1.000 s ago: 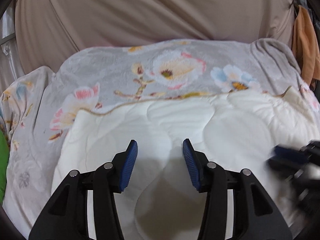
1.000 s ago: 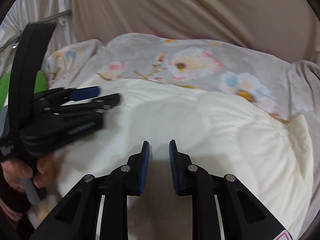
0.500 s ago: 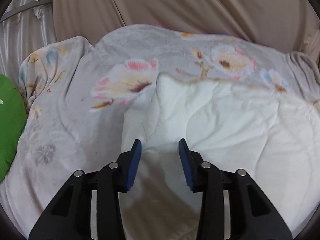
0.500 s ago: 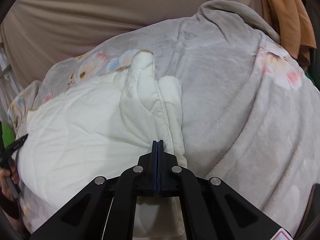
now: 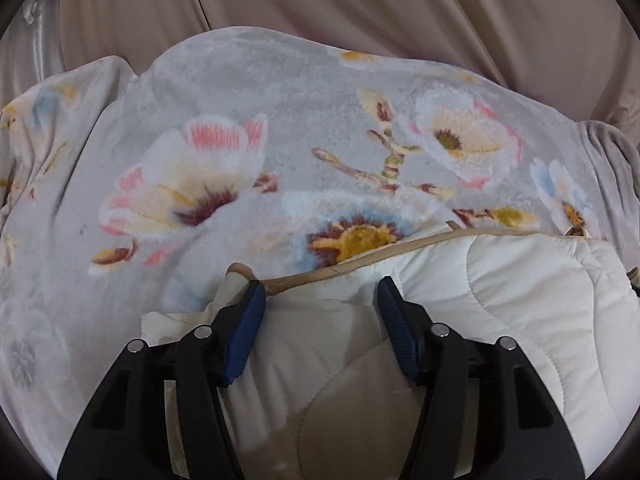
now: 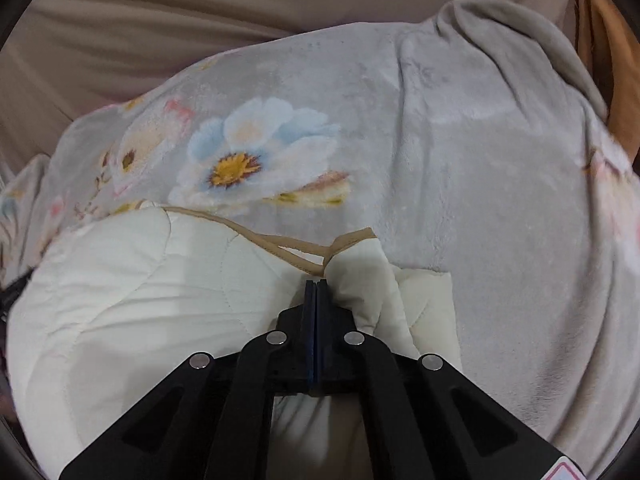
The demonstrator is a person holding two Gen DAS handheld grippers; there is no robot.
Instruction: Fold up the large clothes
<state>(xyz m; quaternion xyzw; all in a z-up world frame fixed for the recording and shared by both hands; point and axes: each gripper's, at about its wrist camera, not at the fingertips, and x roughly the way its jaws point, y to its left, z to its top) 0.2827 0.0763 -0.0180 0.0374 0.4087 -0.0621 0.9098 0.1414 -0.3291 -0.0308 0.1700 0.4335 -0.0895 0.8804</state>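
A white quilted cover with tan piping (image 5: 520, 312) lies folded on a grey floral blanket (image 5: 280, 120). My left gripper (image 5: 321, 304) is open, its fingers astride the quilt's left corner near the piping. In the right wrist view the quilt (image 6: 140, 300) fills the lower left. My right gripper (image 6: 316, 286) is shut on the quilt's right corner, where the tan piping bunches just ahead of the tips.
The grey floral blanket (image 6: 500, 200) covers the bed and drops away at the right. A beige curtain (image 5: 360, 8) hangs behind the bed. An orange cloth (image 6: 616, 80) hangs at the far right.
My left gripper has moved forward to the quilt's piped edge and opened wider. My right gripper stays shut on the corner and has carried it forward, so the quilt lies flatter.
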